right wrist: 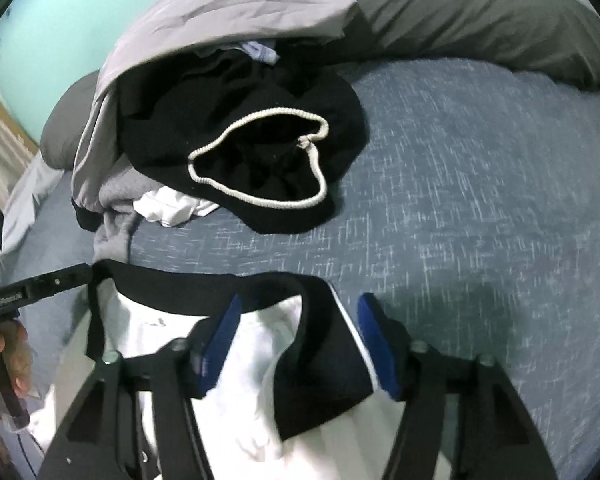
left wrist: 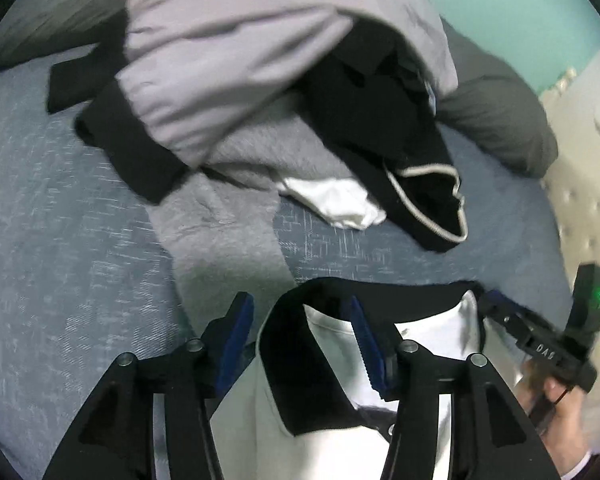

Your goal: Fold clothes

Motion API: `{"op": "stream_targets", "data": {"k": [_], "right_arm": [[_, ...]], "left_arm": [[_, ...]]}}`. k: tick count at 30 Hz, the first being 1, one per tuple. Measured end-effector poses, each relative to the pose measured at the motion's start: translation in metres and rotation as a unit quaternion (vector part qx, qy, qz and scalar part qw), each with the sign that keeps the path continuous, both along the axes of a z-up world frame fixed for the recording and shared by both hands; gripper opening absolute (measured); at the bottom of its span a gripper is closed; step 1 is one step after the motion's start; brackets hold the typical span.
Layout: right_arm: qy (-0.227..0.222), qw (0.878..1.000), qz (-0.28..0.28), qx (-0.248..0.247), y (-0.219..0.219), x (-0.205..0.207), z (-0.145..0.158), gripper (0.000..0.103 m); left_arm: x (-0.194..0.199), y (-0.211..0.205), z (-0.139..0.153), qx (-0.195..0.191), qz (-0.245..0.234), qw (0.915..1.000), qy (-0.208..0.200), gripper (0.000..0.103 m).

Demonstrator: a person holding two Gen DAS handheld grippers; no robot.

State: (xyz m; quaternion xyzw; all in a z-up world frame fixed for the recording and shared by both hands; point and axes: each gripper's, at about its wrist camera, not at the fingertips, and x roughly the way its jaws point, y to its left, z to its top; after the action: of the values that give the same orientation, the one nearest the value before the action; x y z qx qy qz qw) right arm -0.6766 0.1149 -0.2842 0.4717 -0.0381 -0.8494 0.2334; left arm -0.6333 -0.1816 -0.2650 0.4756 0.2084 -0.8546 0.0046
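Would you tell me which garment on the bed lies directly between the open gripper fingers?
The white shirt with the black collar, nearest the cameras; the other clothes sit in the pile farther back.

The lower part of the white polo shirt with a black collar [left wrist: 332, 432] is being cut off by the bottom edge in both views. The crumpled white cloth [right wrist: 168, 206] is being largely buried under the heap of grey and black garments [right wrist: 204, 92]. The dark grey pillow [right wrist: 480, 16] is being smeared by blur.

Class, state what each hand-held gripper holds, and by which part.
Neither holds anything: both hand-held grippers are open, straddling the white shirt's black collar.
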Motion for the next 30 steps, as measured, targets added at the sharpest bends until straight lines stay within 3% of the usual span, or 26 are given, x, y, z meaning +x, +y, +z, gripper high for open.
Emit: {"op": "stream_targets", "data": {"k": [6,11,17,24,30], "right_arm": [[0.025,0.999,-0.013,-0.024,0.019,0.022,0.027,0.062],[0.028,0.999,-0.016,-0.034,0.052,0.061,0.036,0.062],[0.015,0.998,-0.046,-0.029,0.119,0.111,0.032,0.062],[-0.006,0.992,-0.122,-0.042,0.212,0.16,0.031,0.062],[-0.026,0.984,-0.163,-0.069,0.26,0.196,0.022,0.062]], "left_arm": [[0.041,-0.019,0.016,-0.015,0.005,0.9998,0.011,0.058],[0.112,-0.037,0.008,-0.015,-0.001,0.9999,0.003,0.058],[0.186,-0.057,-0.006,-0.004,0.018,0.9996,-0.021,0.058],[0.244,-0.065,-0.011,0.0,0.031,0.999,-0.031,0.058],[0.285,-0.066,-0.011,0.013,0.055,0.9981,-0.024,0.058]]}}
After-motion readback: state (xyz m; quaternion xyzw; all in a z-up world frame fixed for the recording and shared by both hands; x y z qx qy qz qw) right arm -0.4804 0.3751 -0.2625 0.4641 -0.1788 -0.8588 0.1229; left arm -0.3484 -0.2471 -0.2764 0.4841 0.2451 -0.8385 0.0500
